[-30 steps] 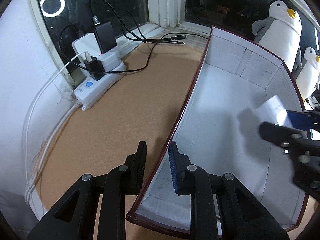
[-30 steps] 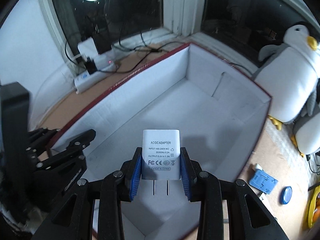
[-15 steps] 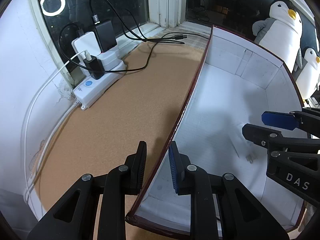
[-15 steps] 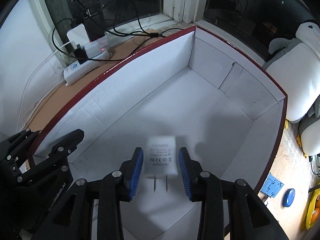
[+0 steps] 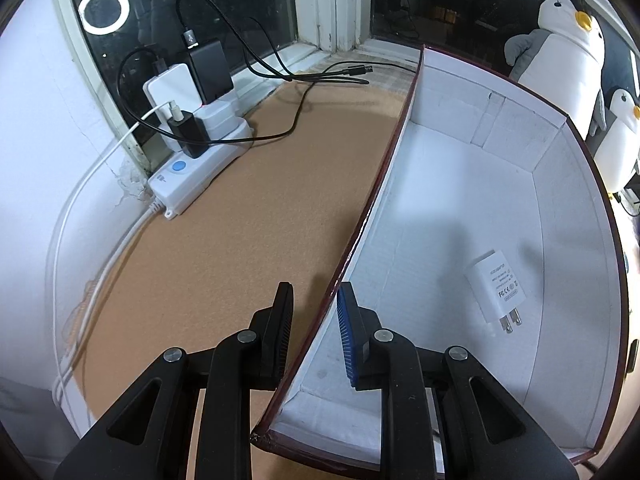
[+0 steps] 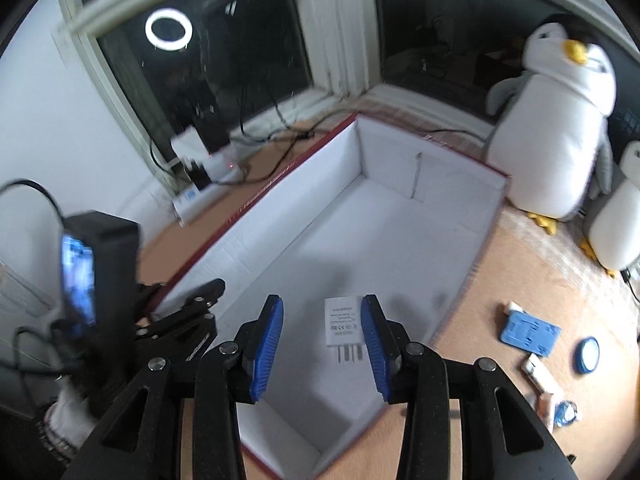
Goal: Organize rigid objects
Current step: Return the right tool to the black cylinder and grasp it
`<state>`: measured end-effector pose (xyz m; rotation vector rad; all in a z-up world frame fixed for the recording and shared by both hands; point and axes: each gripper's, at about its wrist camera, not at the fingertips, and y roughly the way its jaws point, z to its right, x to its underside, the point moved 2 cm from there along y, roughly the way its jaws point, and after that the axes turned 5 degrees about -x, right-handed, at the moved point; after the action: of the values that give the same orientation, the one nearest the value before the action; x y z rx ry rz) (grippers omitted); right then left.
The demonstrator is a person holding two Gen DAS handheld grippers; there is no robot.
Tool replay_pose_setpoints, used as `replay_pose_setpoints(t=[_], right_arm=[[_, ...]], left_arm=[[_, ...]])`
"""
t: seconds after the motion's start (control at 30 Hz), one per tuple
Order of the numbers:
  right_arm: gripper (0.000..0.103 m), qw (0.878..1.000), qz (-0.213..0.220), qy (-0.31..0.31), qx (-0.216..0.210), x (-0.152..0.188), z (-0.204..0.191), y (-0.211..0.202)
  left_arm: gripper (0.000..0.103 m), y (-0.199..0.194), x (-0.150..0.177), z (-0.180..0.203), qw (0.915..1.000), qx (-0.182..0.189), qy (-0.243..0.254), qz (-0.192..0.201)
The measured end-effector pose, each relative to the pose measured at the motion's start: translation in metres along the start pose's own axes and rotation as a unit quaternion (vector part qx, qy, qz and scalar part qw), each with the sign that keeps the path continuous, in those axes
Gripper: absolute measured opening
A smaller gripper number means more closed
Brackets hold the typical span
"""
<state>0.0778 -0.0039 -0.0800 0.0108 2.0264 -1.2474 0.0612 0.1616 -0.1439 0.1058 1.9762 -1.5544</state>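
A white AC adapter [image 5: 496, 286] with two prongs lies flat on the floor of a white box with a dark red rim [image 5: 374, 200]. It also shows in the right wrist view [image 6: 342, 322]. My right gripper [image 6: 322, 344] is open and empty, raised above the box [image 6: 452, 312] over the adapter. My left gripper [image 5: 314, 322] straddles the box's left wall near the front corner, one finger outside, one inside; the jaws are narrowly apart and I cannot tell whether they pinch the wall.
A power strip [image 5: 196, 168] with chargers and cables sits by the window at the left. Plush penguins [image 6: 556, 120] stand right of the box. A blue flat part [image 6: 528, 330], a blue disc [image 6: 588, 354] and other small items lie on the cork surface at the right.
My right gripper opened and dropped the adapter onto the box floor, then rose and drew back. My left gripper stayed in place on the box wall.
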Motion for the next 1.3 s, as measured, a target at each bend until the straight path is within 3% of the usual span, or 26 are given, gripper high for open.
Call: replay_pose_setpoints(t=[0.13, 0.37, 0.5, 0.7, 0.9, 1.3], right_arm=[[0.041, 0.999, 0.028, 0.035, 0.01, 0.017, 0.023, -0.035], [0.041, 0.987, 0.05, 0.135, 0.071, 0.075, 0.1, -0.088], [0.041, 0.972, 0.035, 0.196, 0.129, 0.122, 0.153, -0.102], [0.041, 0.945, 0.002, 0.272, 0.183, 0.18, 0.215, -0.105], [0.041, 0.93, -0.024, 0.304, 0.204, 0.207, 0.248, -0.093], [0.041, 0.932, -0.051, 0.297, 0.204, 0.22, 0.264, -0.068]], left_arm=[[0.021, 0.0, 0.0, 0.0, 1.0, -0.003, 0.002, 0.0], [0.021, 0.0, -0.001, 0.001, 1.0, -0.006, 0.007, -0.004], [0.021, 0.001, -0.001, 0.001, 0.9999, -0.009, 0.01, -0.007], [0.021, 0.002, -0.001, 0.002, 0.9998, -0.011, 0.012, -0.011], [0.021, 0.001, -0.001, 0.002, 0.9998, -0.012, 0.013, -0.01], [0.021, -0.001, 0.001, 0.0, 0.9998, -0.012, 0.01, -0.012]])
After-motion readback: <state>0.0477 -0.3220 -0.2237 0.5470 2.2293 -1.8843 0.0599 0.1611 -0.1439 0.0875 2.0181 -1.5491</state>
